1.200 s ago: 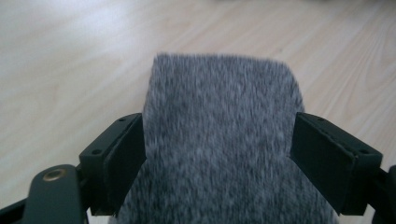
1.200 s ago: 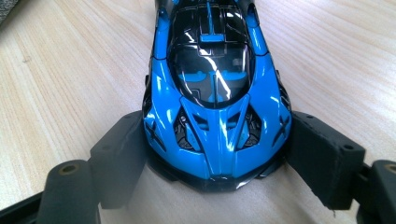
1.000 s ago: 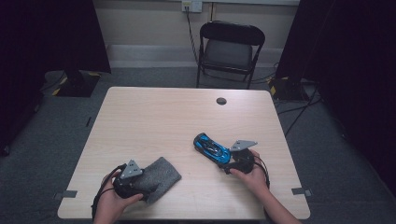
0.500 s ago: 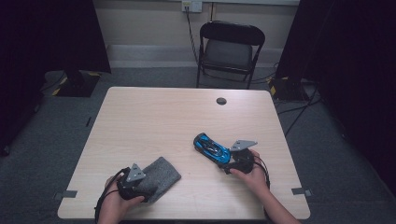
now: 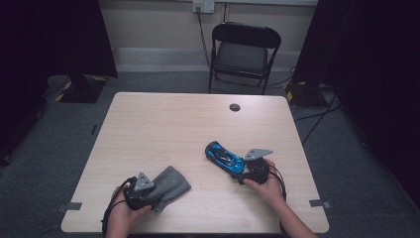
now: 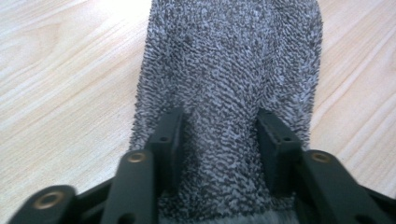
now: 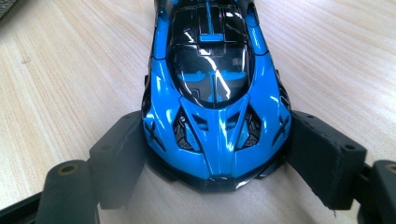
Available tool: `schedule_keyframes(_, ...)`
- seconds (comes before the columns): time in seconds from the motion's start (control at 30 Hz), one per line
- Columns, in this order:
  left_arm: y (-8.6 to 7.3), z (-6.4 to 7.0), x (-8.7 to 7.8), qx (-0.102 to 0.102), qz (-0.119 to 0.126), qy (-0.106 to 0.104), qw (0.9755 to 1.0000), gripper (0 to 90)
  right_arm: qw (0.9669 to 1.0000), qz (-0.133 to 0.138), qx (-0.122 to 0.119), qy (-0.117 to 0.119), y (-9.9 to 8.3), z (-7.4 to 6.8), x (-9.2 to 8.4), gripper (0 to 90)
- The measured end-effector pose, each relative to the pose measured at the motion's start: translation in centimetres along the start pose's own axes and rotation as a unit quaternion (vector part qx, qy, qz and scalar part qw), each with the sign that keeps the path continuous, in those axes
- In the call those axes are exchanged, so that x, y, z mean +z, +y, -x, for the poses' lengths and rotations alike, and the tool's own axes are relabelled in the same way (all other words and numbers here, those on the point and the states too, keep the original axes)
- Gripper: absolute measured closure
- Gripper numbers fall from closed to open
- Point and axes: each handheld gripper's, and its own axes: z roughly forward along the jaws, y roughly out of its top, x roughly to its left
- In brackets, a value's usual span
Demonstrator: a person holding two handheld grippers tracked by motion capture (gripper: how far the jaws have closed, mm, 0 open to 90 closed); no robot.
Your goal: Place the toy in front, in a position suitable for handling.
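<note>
On the pale wooden table (image 5: 163, 129), near the person's edge, a grey cloth (image 5: 169, 184) lies at the left and a blue toy car (image 5: 224, 156) lies at the right, the two well apart.

The left gripper (image 5: 144, 194) sits at the near end of the cloth, held in the person's left hand (image 5: 124, 215). In the left gripper view the nubbly cloth (image 6: 229, 84) runs away from the camera straight between the two black jaws, and the left gripper (image 6: 220, 140) has just been closing on it: the fabric is bunched up in a ridge between the pads, which press into it from both sides (the weave bulges above them). The rest of the cloth lies flat on the table beyond the jaws.

The right gripper (image 5: 243, 174) is held in the right hand (image 5: 267, 184) at the near end of the car, which points away from it on a slant toward the table's middle. In the right gripper view the car (image 7: 212, 93) fills the gap of the right gripper (image 7: 205, 158), its glossy end nearest the camera and its body stretching away along the jaws' line. The jaws stand wide and clamp the car's two flanks, each pad touching the bodywork. The car's wheels rest on the table.
</note>
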Motion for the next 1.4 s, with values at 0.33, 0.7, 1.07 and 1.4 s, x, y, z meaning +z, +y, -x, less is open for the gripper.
schedule_keyframes(0.33,0.2,0.2,-0.1,0.007,-0.007,0.016,0.9998,74.9,1.0,0.0,-0.004,0.005,0.1,0.2,0.1,22.2)
schedule_keyframes(0.7,0.8,0.0,-0.3,-0.012,-0.016,0.007,0.9998,76.6,0.9999,0.0,-0.008,0.008,0.2,0.3,0.2,22.2)
schedule_keyframes(1.07,1.9,0.0,-2.3,-0.023,0.03,-0.005,0.9993,76.8,0.9999,0.0,-0.011,0.011,0.3,0.4,0.3,22.0)
schedule_keyframes(1.4,3.4,-0.2,-2.2,-0.027,0.054,-0.025,0.9979,76.6,0.9999,0.0,-0.011,0.011,0.3,0.4,0.3,22.1)
